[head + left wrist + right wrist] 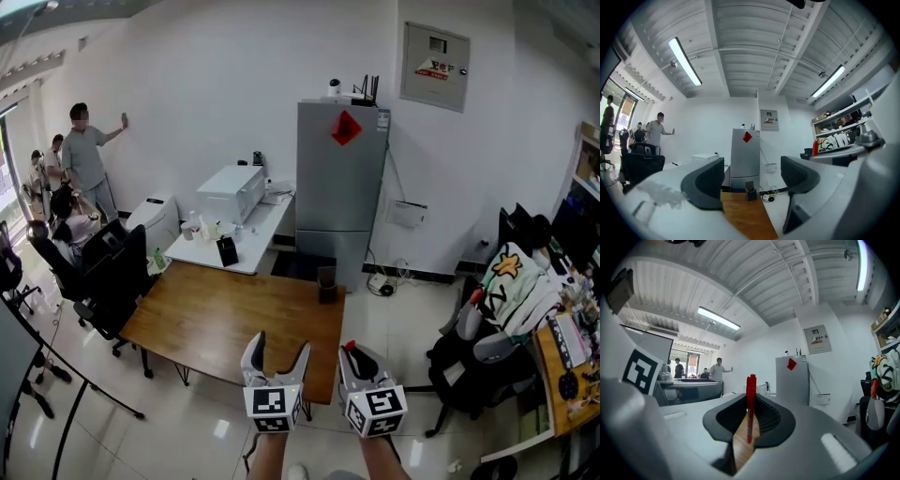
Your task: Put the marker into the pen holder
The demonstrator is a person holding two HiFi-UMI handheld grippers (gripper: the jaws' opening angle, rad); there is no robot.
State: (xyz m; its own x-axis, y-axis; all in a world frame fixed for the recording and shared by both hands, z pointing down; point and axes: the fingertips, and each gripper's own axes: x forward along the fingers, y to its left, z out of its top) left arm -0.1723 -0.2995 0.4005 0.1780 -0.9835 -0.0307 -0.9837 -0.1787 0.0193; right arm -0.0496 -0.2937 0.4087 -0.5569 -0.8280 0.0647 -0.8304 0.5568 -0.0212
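Your right gripper (pixel 750 405) grasps the red marker (pixel 751 383) upright between its fingers; your left gripper (pixel 752 180) is released, nothing between its fingers.

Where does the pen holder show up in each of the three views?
Head view: pen holder at the wooden table's far right corner.
Left gripper view: low centre, on the table's far end.
Right gripper view: not in it.
Shared landmark: the grey fridge with a red sticker.

Bright, even office light from ceiling tubes (pixel 685 61), glossy floor (pixel 220 428) glare, fisheye-warped edges
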